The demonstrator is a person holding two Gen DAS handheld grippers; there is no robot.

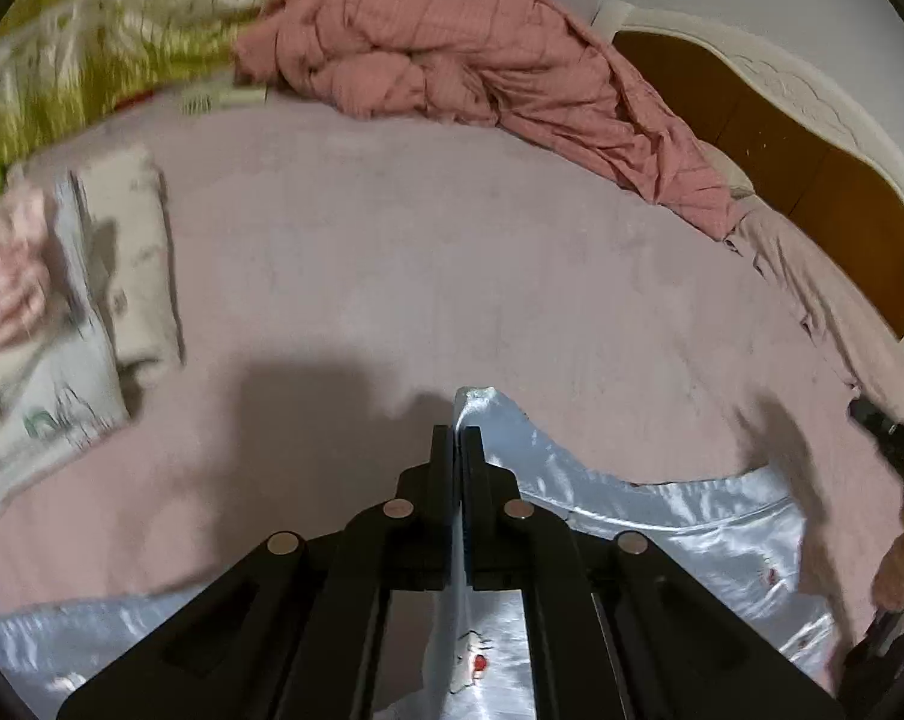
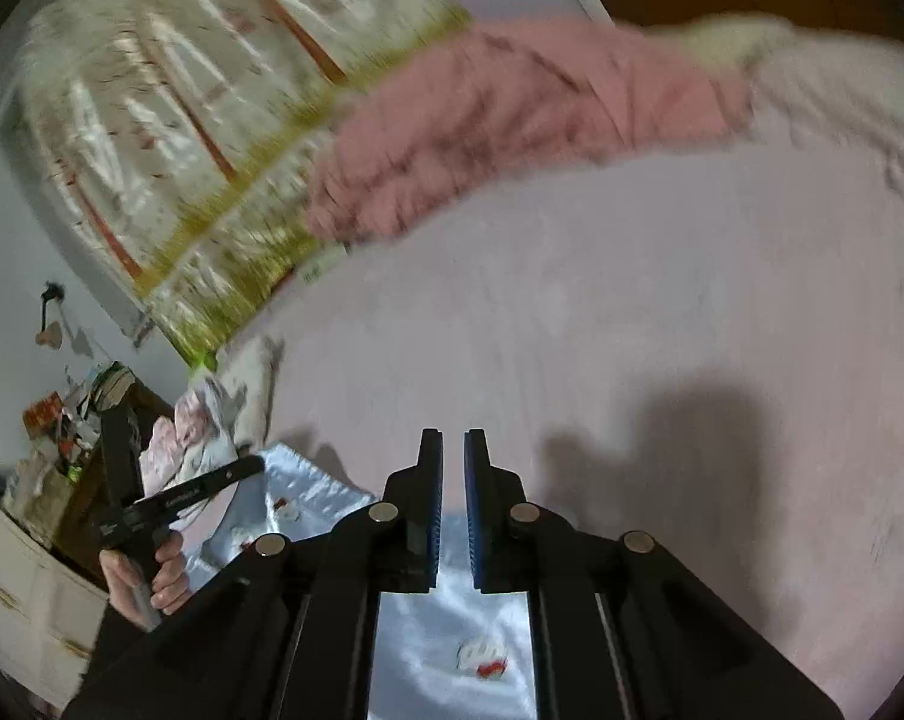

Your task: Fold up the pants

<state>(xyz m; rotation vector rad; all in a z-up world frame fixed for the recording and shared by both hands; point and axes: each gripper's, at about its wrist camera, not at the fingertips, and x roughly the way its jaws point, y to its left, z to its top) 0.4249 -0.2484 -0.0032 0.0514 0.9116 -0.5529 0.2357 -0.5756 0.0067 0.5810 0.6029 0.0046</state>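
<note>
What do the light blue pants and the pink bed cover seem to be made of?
The light blue pants look like satin or a similar silky fabric: glossy, with bright highlights along the folds. The pink bed cover looks like a soft, matte, perhaps fleecy textile, since it shows no shine. Neither can be confirmed from the look alone.

Open pink sheet [image 1: 452,252] ahead, crumpled pink blanket [image 1: 452,60] beyond, folded clothes [image 1: 62,300] leftward

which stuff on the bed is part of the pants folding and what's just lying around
In the job:
- shiny pale blue satin pants
- left gripper, jaws shut on a raised fold of the pants
- right gripper

Lying about:
- crumpled pink quilted blanket
- stack of folded printed clothes
- yellow-green floral bedding
- brown wooden headboard
</note>
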